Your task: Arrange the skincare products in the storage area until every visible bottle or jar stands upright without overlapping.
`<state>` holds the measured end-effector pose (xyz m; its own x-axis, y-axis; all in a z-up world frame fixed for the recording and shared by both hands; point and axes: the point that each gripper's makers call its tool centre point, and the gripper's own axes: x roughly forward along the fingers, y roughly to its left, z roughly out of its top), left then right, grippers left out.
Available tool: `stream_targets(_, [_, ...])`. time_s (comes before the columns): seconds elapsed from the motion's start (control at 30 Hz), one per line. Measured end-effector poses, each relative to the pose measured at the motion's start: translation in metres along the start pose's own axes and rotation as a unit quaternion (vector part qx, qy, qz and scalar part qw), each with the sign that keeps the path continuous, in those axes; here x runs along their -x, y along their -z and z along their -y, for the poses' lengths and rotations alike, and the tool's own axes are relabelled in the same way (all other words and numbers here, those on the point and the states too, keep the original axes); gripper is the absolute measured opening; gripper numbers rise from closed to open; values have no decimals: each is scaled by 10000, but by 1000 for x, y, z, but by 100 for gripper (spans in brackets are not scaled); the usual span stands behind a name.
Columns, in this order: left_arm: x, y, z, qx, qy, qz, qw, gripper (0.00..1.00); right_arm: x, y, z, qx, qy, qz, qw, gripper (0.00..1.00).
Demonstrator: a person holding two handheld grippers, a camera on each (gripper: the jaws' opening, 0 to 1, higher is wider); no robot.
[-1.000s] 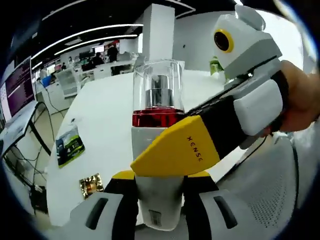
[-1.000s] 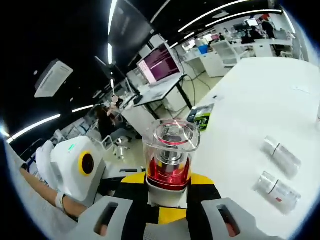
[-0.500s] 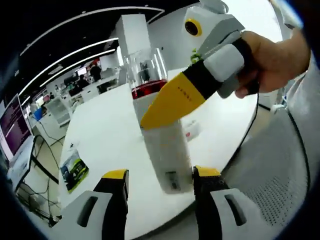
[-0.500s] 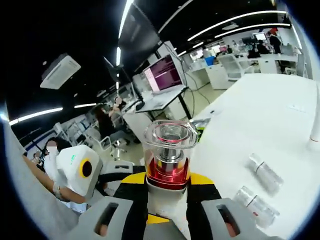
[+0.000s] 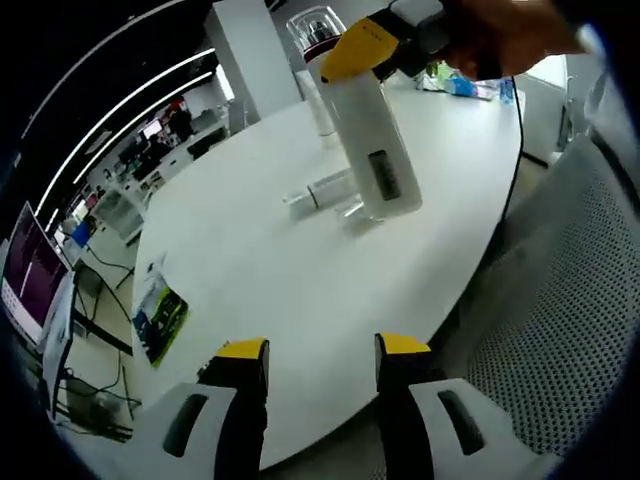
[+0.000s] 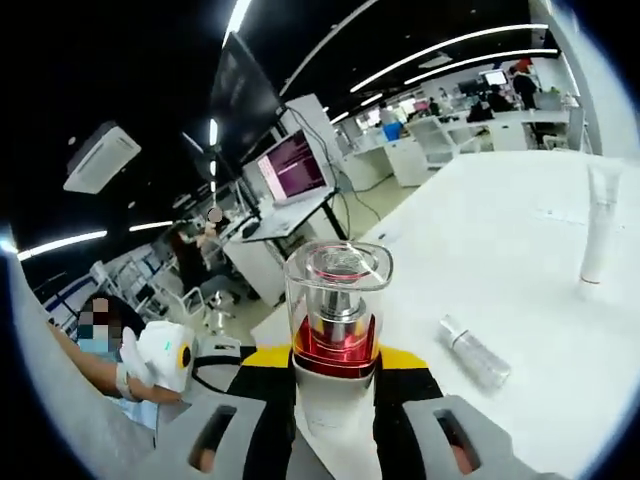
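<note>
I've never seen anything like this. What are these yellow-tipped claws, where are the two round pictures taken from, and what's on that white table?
There is no robot here: a person holds a two-jaw gripper in each hand, and a fisheye camera rides on each.

In the left gripper view, the left gripper is open with nothing between its jaws, above the white table. The right gripper comes in from above, clamped on a tall white pump bottle with a red collar and clear cap.

The right gripper view looks along the right gripper at that bottle's cap.

On the table lie a small clear bottle on its side, a white tube standing upright, and a leaflet near the edge.
</note>
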<state>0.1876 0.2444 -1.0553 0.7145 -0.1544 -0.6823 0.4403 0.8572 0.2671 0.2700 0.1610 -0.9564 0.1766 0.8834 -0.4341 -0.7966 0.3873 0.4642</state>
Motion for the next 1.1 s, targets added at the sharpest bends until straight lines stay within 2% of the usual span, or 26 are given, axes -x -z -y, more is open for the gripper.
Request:
stream_targets(0.17, [0,5,-7,110,-102,-94,9998,37,-13,3,-3,32,-136,-238,9996,22])
stream_targets(0.5, [1,7,-9,162,-162,-114,9997,35,-32,-6,-7,102,-263,-324,9991,22])
stream_targets(0.9, [1,8,-12,196,-236,-133,9994,36,-24,-1,9,12,-133,-380,9992,22])
stream_targets(1.1, [1,9,-12,144,-241,-166,9995,36,-16,-4,21,-53,58,-231,9997,22])
